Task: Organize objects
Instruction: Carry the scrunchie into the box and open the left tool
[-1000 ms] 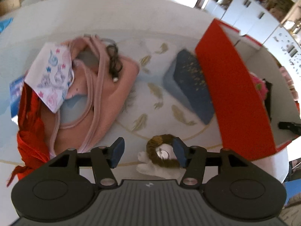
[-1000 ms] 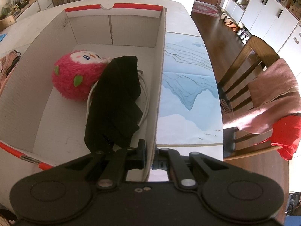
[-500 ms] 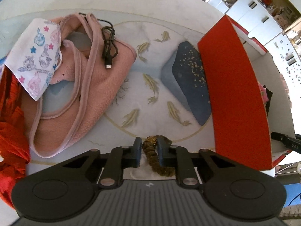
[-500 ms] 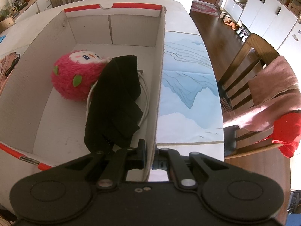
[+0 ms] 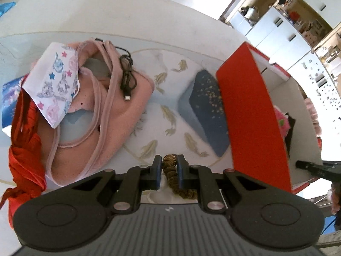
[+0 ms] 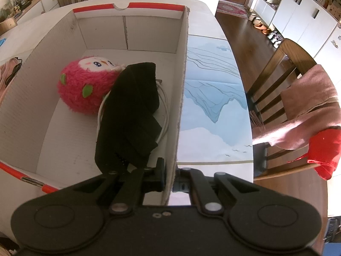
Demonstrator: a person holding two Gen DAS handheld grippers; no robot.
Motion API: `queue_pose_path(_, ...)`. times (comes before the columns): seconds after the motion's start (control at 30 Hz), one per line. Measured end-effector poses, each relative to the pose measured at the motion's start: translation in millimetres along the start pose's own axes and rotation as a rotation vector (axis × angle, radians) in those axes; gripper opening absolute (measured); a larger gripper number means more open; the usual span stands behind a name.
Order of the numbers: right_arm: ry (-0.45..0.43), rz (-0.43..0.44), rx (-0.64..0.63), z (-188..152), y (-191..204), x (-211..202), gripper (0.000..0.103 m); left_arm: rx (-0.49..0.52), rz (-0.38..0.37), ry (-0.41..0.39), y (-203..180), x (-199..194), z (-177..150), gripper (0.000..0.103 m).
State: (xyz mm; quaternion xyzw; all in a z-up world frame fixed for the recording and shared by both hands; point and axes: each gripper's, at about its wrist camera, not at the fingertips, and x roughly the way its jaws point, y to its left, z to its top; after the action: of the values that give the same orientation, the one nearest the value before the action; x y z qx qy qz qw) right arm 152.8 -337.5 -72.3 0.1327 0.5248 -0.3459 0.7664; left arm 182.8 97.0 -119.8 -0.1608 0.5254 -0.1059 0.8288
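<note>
My left gripper (image 5: 168,171) is shut on a small plush doll with brown hair (image 5: 173,176), held just above the table near its front edge. The red-and-white cardboard box (image 5: 253,115) stands to the right of it. My right gripper (image 6: 170,178) is shut on the box's right wall (image 6: 181,98). Inside the box lie a pink plush toy (image 6: 82,89), a black cloth (image 6: 132,117) and a white cable (image 6: 164,115). On the table to the left lie a pink garment (image 5: 119,115), a black USB cable (image 5: 127,79) and a patterned white cloth (image 5: 57,81).
A dark blue pouch (image 5: 206,113) lies against the box's red side. A red cloth (image 5: 25,153) hangs at the table's left edge. A wooden chair (image 6: 283,89) with pink and red cloths stands to the right of the table. The right gripper shows in the left wrist view (image 5: 315,168).
My left gripper closed on the brown-haired doll and lifted it. The right gripper has stayed clamped on the box wall.
</note>
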Motion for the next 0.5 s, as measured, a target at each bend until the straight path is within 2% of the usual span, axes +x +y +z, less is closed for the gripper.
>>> queue_pose_path(0.17, 0.001, -0.001, 0.002, 0, 1, 0, 0.004, 0.072, 0.044, 0.04, -1, 12, -8, 0.015)
queue_pose_path(0.23, 0.002, -0.002, 0.004, 0, 1, 0, 0.004, 0.121, 0.053, 0.04, -5, 9, -9, 0.022)
queue_pose_path(0.33, 0.003, -0.007, 0.011, -1, 1, 0, 0.004, 0.204, 0.079, 0.034, -11, 3, -9, 0.036)
queue_pose_path(0.4, 0.003, -0.007, 0.012, -1, 1, 0, 0.004, 0.255, 0.089, 0.023, -17, -3, -9, 0.068)
queue_pose_path(0.5, 0.003, -0.007, 0.013, -1, 1, 0, 0.004, 0.39, 0.085, 0.005, -33, -13, -12, 0.07)
